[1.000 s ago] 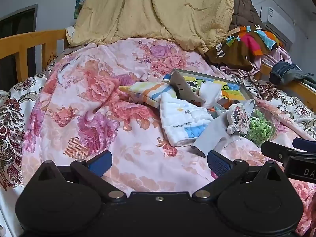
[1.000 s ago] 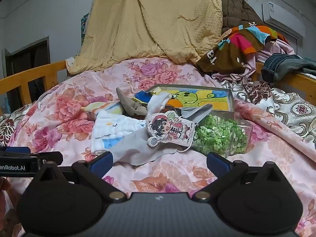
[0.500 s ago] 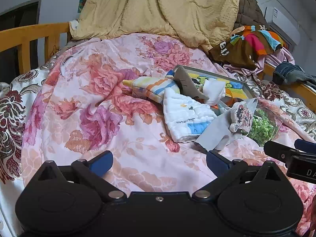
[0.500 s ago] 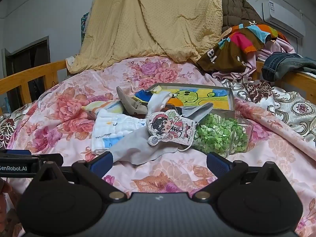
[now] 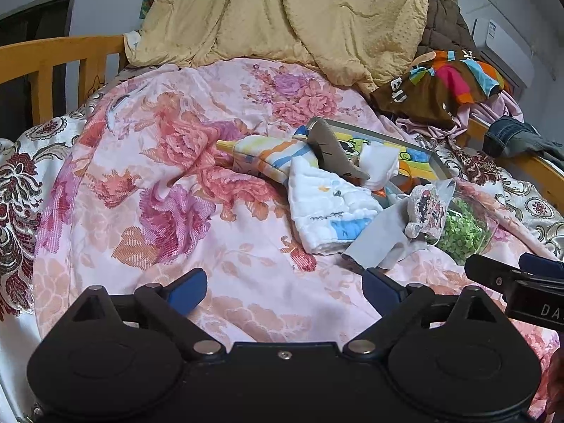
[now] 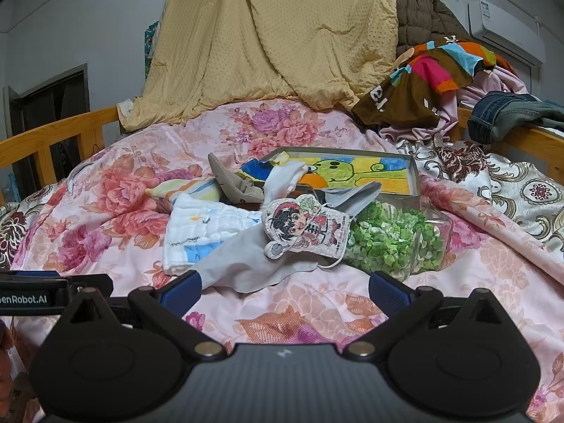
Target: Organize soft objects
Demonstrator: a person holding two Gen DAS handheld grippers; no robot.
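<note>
A heap of soft things lies on the floral bedspread [image 5: 169, 190]: a white quilted cloth [image 5: 328, 208] [image 6: 201, 229], a grey cloth [image 5: 380, 239] [image 6: 246, 261], a cartoon-print pouch [image 5: 426, 211] [image 6: 306, 227], a striped cloth [image 5: 268, 158] [image 6: 190, 188], a grey plush [image 5: 329, 148] [image 6: 229, 183] and a white sock [image 5: 380, 167] [image 6: 282, 179]. My left gripper [image 5: 283, 287] is open and empty, short of the heap. My right gripper [image 6: 285, 287] is open and empty, its left fingertip close to the grey cloth's edge.
A shallow box with a colourful picture [image 6: 352, 172] [image 5: 409, 151] lies behind the heap. A clear container of green bits [image 6: 398, 243] [image 5: 461, 229] stands at the right. A yellow quilt [image 6: 282, 42], piled clothes [image 6: 433, 77] and wooden bed rails [image 5: 53, 67] ring the bed.
The left wrist view has shifted slightly, so the heap sits a little lower and more to the right. The right gripper has hardly moved. Both stay open.
</note>
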